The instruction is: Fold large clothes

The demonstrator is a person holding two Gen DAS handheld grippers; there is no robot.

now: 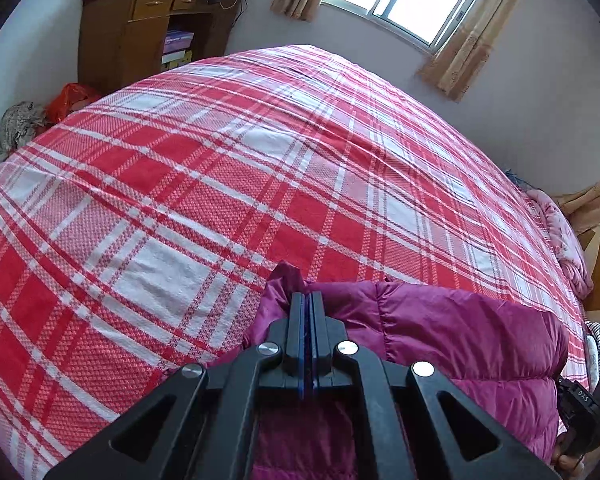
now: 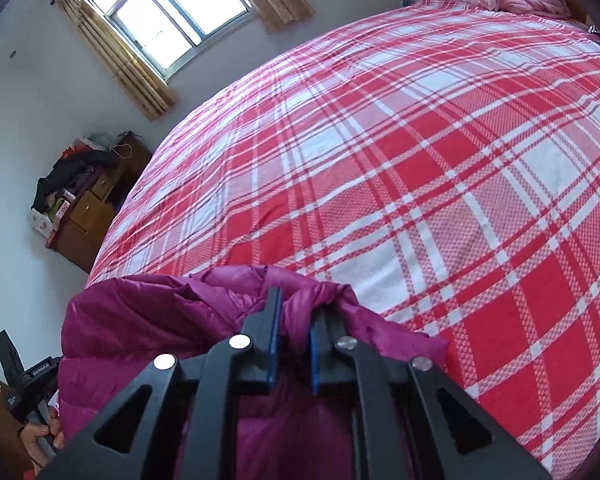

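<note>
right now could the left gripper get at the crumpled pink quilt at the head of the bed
Probably not. The left gripper is shut on the puffy magenta down jacket at the near edge, and the crumpled pink quilt lies across a long stretch of red plaid bedspread. It would have to let go first.

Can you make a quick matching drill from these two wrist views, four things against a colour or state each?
Things:
1. jacket
2. bedspread
3. left gripper
4. right gripper

Colours or states:
A. red and white plaid
B. jaws pressed almost together on thin fabric
C. magenta, puffy, held at the near edge of the bed
D. jaws apart around a thick bunch of fabric

Pairs: 1-C, 2-A, 3-B, 4-D
</note>
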